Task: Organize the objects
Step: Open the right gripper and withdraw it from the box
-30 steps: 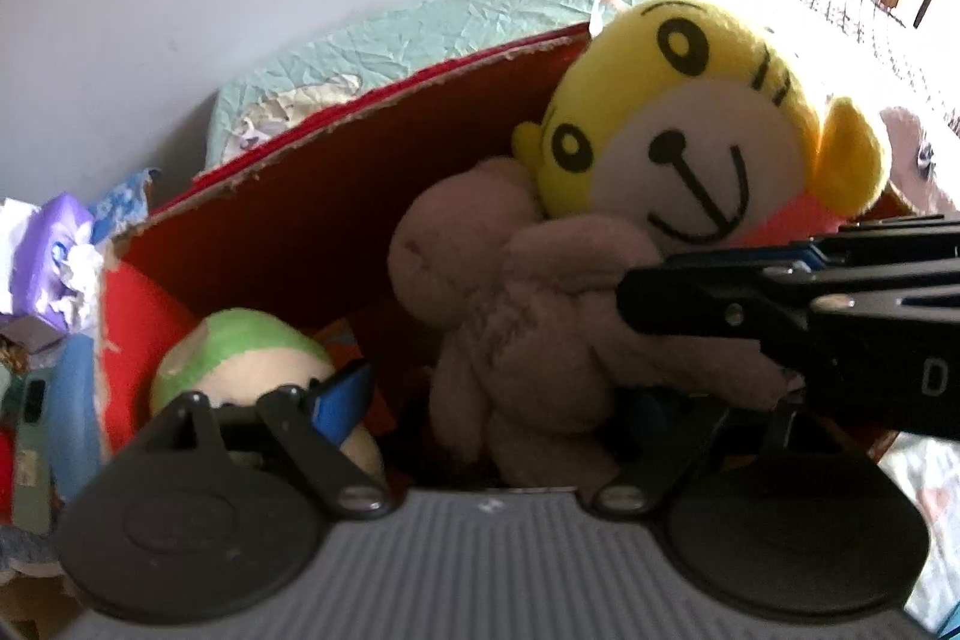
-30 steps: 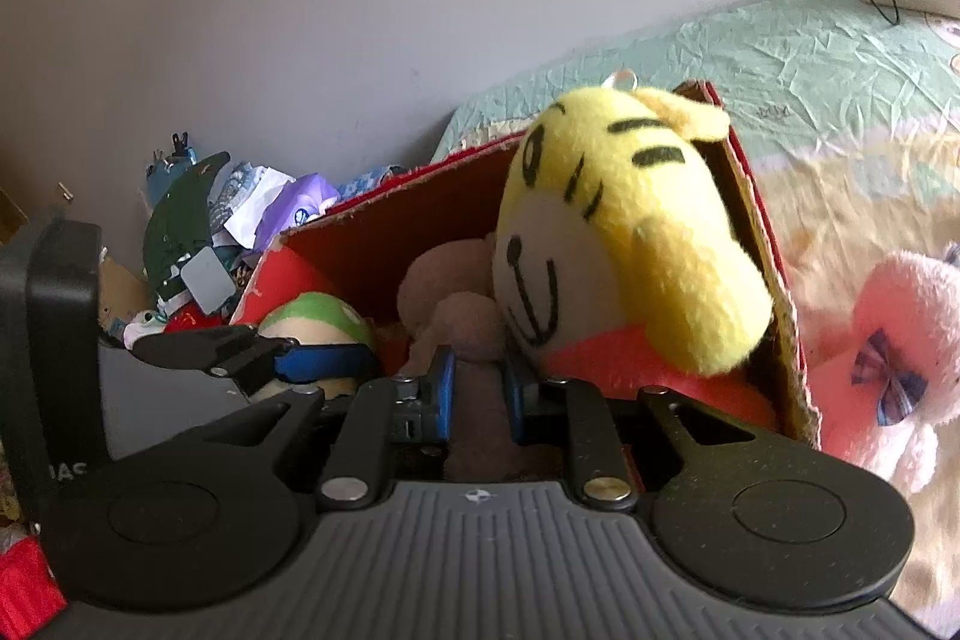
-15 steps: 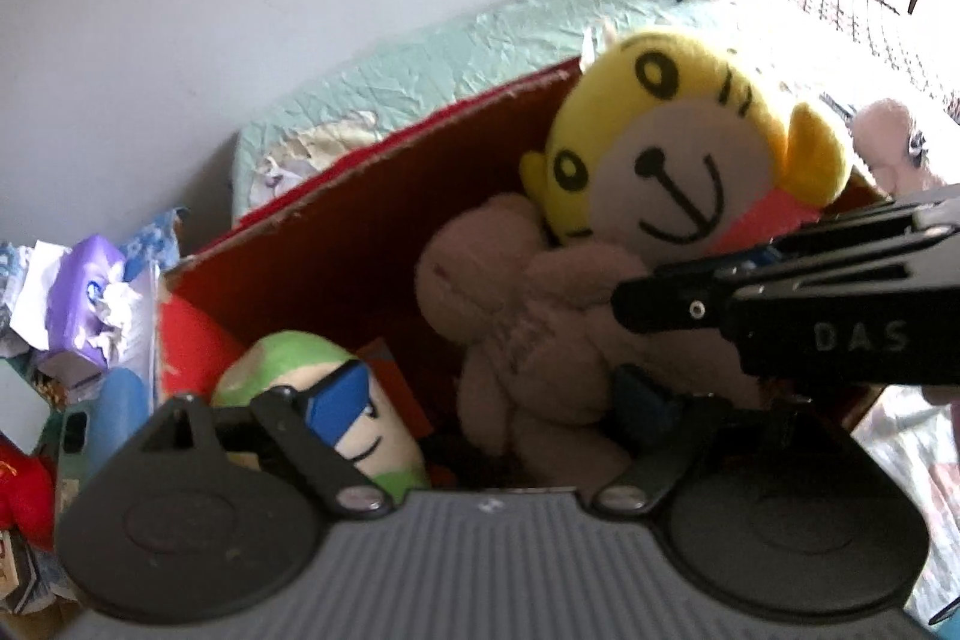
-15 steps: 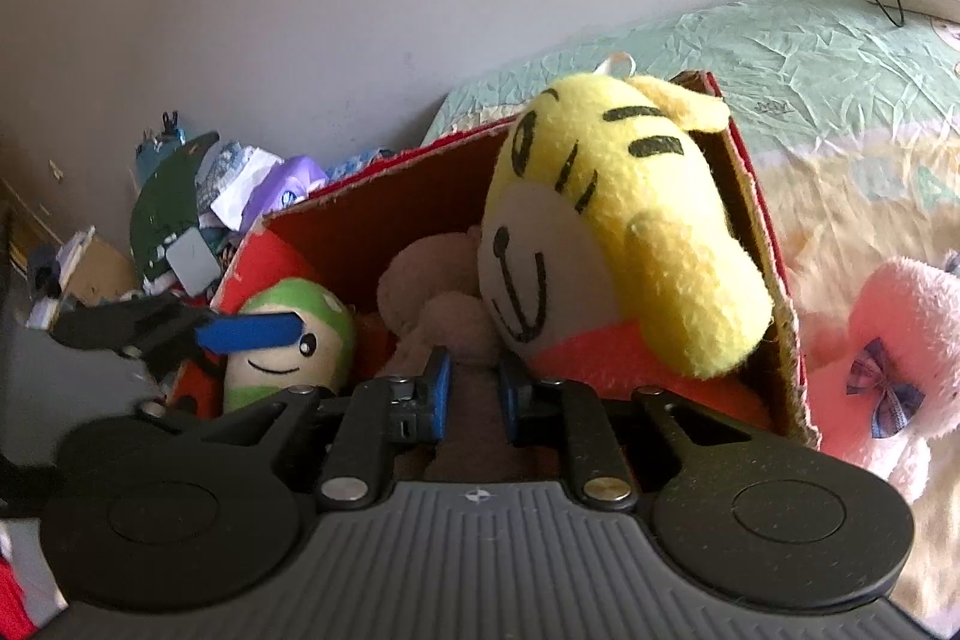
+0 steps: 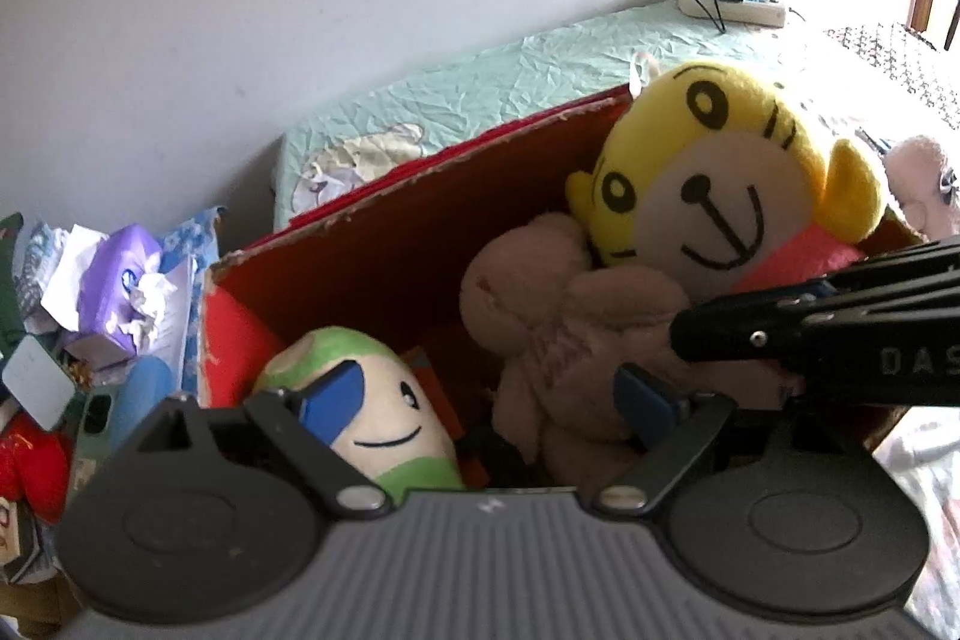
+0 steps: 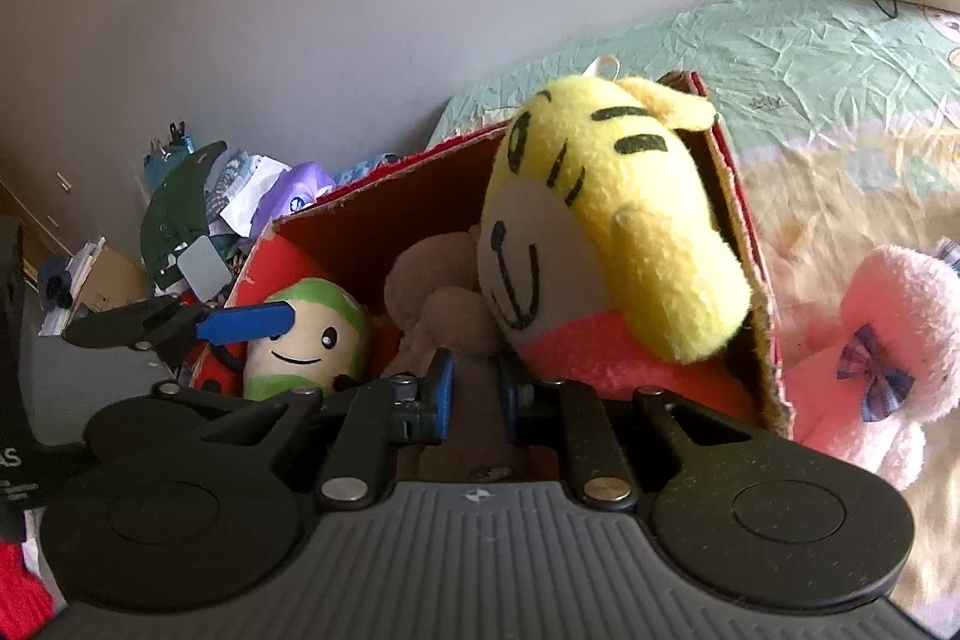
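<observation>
Where the red cardboard box (image 6: pixel 741 244) holds toys, right gripper (image 6: pixel 475 395) pinches brown plush bear (image 5: pixel 558 334); left gripper (image 5: pixel 492 394) spread wide beside green-capped plush head (image 5: pixel 372 400).

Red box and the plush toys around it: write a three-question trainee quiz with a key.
1. True or false: the pink plush lies outside the red box.
2. What is the right gripper closed on? A. the green-capped plush; B. the brown plush; C. the yellow tiger plush.
3. Fill in: the left gripper is ___ (open or shut).

Key: 1 true; 2 B; 3 open.
</observation>
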### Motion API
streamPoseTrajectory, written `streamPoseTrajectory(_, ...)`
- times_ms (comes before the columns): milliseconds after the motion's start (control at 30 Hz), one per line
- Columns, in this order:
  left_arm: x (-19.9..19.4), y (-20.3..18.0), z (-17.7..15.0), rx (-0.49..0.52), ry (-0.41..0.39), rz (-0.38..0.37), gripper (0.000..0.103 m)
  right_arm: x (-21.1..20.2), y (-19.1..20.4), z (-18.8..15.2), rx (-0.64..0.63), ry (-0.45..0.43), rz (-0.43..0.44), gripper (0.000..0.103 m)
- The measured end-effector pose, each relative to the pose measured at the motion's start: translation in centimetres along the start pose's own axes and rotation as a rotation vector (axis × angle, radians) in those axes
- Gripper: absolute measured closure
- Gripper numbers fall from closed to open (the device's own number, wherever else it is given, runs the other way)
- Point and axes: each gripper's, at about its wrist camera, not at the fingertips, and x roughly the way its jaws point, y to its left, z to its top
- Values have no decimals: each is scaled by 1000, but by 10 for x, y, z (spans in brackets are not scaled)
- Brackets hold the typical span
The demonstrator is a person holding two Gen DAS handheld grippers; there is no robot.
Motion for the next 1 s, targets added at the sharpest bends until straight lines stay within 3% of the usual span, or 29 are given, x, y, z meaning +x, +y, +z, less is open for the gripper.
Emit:
streamPoseTrajectory(400,4,-6,-3,1,7,28,4,-1,6,-8,-52,-23,-32,87)
streamPoseTrajectory(1000,-2,-13,-6,-7,16,64,6,-14,5,-10,-58,-47,-29,83)
